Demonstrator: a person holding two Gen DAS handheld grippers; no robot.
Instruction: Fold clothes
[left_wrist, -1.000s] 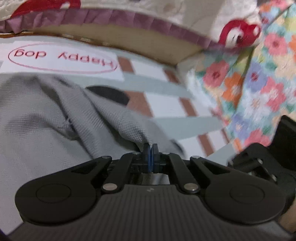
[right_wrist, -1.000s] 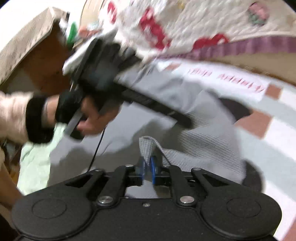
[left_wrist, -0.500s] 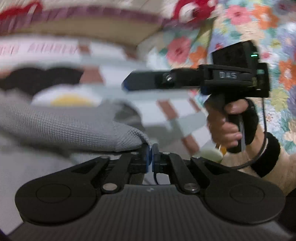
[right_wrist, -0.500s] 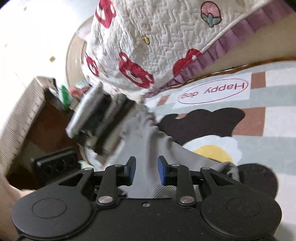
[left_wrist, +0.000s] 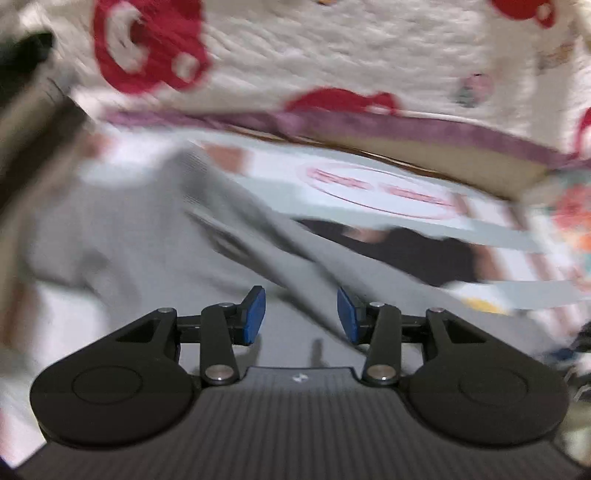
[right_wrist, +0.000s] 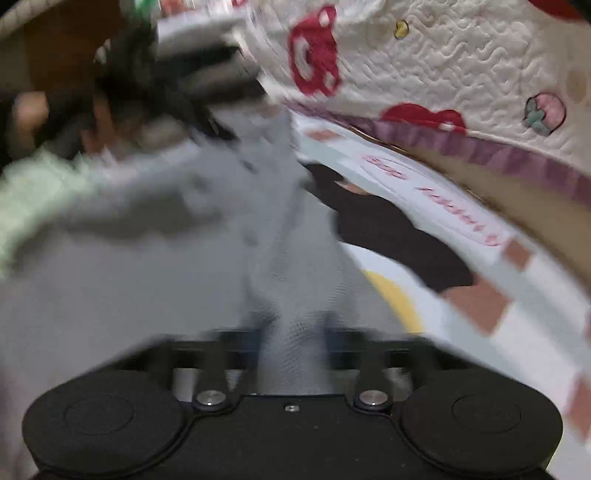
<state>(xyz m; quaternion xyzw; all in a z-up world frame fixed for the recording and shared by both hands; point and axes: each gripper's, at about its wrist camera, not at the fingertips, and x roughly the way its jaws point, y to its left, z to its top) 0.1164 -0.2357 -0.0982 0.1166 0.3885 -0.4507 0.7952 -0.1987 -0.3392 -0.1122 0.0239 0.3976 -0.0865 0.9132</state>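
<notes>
A grey waffle-knit garment (left_wrist: 129, 240) lies spread on a patterned mat (left_wrist: 380, 188). My left gripper (left_wrist: 301, 314) hovers over it with its jaws opening. The blue pads (left_wrist: 255, 314) stand apart and press on nothing; a fold of the cloth runs below them. In the right wrist view the grey garment (right_wrist: 147, 277) is blurred. My right gripper (right_wrist: 291, 339) is closing tight on a bunched ridge of it that rises between the fingers. The left gripper (right_wrist: 192, 81) and a hand (right_wrist: 29, 110) show as a dark smear at the upper left.
A quilt with red bears and a purple frill (left_wrist: 332, 48) hangs over the mat's far edge. Floral fabric (left_wrist: 572, 206) lies to the right. A pale green cloth (right_wrist: 22, 192) sits at the garment's left edge. The mat (right_wrist: 443, 206) carries an oval red logo.
The left gripper let go of the garment's edge, opened and swung left across the cloth. The right gripper, open half a second ago, has closed on a bunch of grey fabric.
</notes>
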